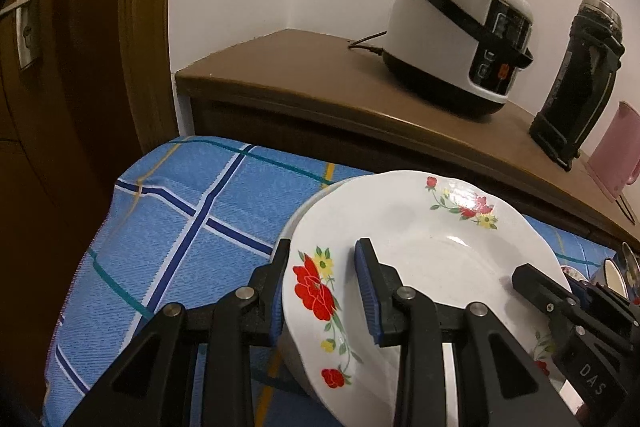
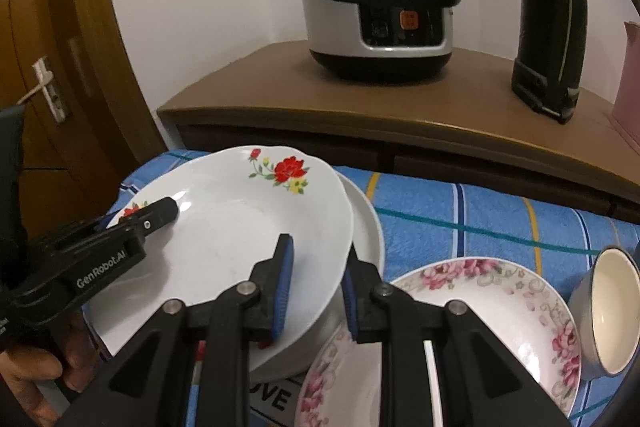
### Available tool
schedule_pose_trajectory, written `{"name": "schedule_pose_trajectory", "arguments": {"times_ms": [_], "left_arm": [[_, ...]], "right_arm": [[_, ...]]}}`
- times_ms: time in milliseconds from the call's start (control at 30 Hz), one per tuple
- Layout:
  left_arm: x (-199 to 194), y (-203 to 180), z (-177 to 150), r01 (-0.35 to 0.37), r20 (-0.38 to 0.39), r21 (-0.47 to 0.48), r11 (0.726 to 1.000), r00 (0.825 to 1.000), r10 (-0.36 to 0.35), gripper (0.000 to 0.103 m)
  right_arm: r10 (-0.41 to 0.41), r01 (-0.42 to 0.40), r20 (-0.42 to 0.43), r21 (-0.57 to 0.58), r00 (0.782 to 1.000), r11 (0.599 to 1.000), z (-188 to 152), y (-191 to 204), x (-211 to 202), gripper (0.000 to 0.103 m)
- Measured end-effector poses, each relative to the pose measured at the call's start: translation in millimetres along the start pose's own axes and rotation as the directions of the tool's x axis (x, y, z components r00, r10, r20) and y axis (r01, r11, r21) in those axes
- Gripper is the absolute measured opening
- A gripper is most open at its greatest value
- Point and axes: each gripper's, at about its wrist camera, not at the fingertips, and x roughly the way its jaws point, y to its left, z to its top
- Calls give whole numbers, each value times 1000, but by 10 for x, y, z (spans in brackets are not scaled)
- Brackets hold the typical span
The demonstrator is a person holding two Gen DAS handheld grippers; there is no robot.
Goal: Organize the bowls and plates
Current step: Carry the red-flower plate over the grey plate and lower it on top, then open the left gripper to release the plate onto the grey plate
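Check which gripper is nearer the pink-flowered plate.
Right. The right gripper, clamped on the red-flowered plate's near rim, sits just above the pink-flowered plate. The left gripper grips the opposite rim, farther away.

The plain white dish beneath the red-flowered plate is largely covered by it. The pink-flowered plate is partly hidden behind the right gripper. The cup is cut off at the right edge, as is the pink jug (handle barely seen). The black flask is cropped at the top.
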Motion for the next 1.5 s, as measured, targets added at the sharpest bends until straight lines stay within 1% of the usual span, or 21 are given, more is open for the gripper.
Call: {"name": "schedule_pose_trajectory", "arguments": {"times_ms": [200, 367, 433, 500, 667, 700, 733, 767, 800, 867, 933, 1033, 1100, 1167, 1333, 1400, 1500], "left_arm": [[78, 25, 21, -24, -6, 1, 1000, 1000, 24, 34], [131, -50, 15, -60, -7, 39, 997, 998, 60, 34], [116, -72, 25, -61, 9, 47, 997, 998, 60, 34], [97, -106, 33, -81, 31, 65, 995, 996, 79, 34], [100, -128, 35, -95, 40, 78, 992, 995, 93, 34], [93, -131, 32, -103, 45, 78, 992, 994, 99, 34], [86, -134, 31, -108, 51, 78, 991, 993, 105, 34], [78, -131, 28, -113, 56, 77, 991, 993, 108, 34], [72, -126, 27, -117, 60, 74, 990, 992, 112, 34], [60, -110, 27, -128, 69, 62, 990, 990, 124, 34], [38, -81, 27, -144, 78, 49, 988, 987, 140, 35], [16, -41, 23, -161, 84, 36, 986, 984, 157, 40], [6, -15, 21, -169, 85, 26, 985, 982, 166, 50], [-16, 10, 19, -176, 92, 15, 984, 980, 174, 51], [-50, 56, 12, -193, 101, -6, 981, 976, 192, 52], [-54, 76, 12, -194, 101, -14, 981, 976, 194, 52], [-85, 102, 5, -205, 110, -31, 978, 972, 207, 52]], "right_arm": [[-33, 33, -43, 11, 999, 999, 27, 51, 108, 24], [-73, 74, -49, 22, 996, 997, 73, 57, 155, 24], [-109, 110, -46, 10, 993, 994, 89, 80, 168, 24], [-124, 124, -45, 2, 991, 992, 93, 105, 176, 25], [-169, 170, -52, 4, 984, 985, 101, 105, 200, 28], [-187, 187, -41, 5, 982, 982, 102, 104, 180, 30], [-202, 202, -25, 4, 979, 979, 102, 111, 155, 34], [-212, 212, 4, 3, 977, 977, 103, 123, 111, 44], [-221, 221, 37, 0, 975, 975, 103, 138, 62, 58], [-236, 237, 88, -8, 968, 971, 86, 174, -22, 72], [-247, 251, 140, -15, 959, 968, 74, 202, -112, 73], [-201, 201, 201, 21, 959, 979, 40, 160, -263, 73], [-179, 174, 242, 41, 954, 984, -4, 124, -362, 75], [-171, 161, 280, 58, 945, 985, -49, 106, -455, 78], [-166, 155, 361, 60, 918, 986, -142, 124, -654, 80], [-168, 157, 377, 59, 911, 986, -176, 123, -698, 84], [-178, 163, 388, 70, 904, 984, -233, 84, -741, 84]]}}
